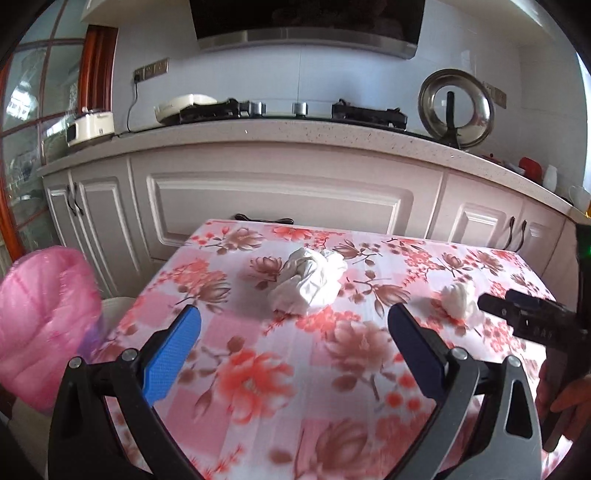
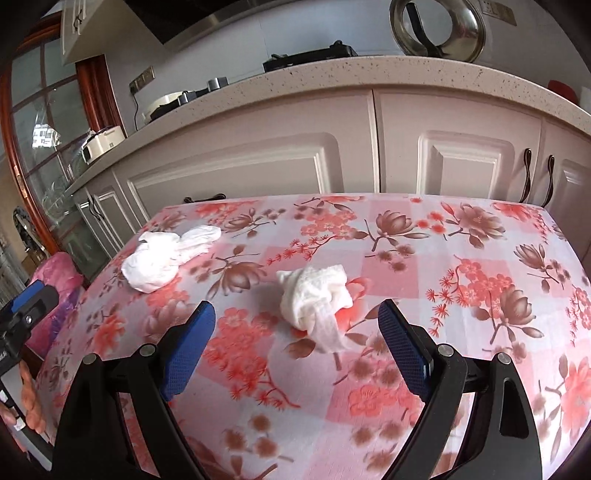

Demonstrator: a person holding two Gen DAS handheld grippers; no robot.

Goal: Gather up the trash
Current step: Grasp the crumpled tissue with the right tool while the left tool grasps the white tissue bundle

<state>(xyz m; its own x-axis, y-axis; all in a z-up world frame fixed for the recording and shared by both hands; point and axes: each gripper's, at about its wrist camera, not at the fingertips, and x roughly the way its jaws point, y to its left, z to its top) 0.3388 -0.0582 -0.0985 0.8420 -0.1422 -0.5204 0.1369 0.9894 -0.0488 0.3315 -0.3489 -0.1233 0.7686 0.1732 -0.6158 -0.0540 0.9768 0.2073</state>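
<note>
**Two open tools over a flowered counter with two tissue wads**

At the left edge of the left wrist view a pink bag point(image 1: 44, 332) bulges beside the counter point(image 1: 314, 387), which is covered in a pink and red floral cloth. The left tool point(image 1: 293, 328) fills the lower part of that frame with its jaws set wide apart and nothing between them. Just beyond the gap, near the middle of the frame, lies the larger crumpled tissue point(image 1: 308, 280), resting on the cloth. Further right sits the smaller crumpled tissue point(image 1: 460, 299), and the tip of the right tool point(image 1: 517, 314) enters from the right edge close beside it. A hand point(image 1: 565, 398) grips that tool's handle at the lower right.

In the right wrist view the left tool shows at the far left edge, held by fingers point(image 2: 31, 398) at the lower left. The larger tissue lies in the left-centre of the frame near the counter's left border. The smaller tissue rests at centre, just ahead of the right tool's wide-open jaws and apart from both pads. White cabinet doors point(image 2: 258, 166) run across the background under a speckled worktop point(image 2: 332, 74), with a steel pot lid point(image 2: 439, 29) upright at the upper right.
</note>
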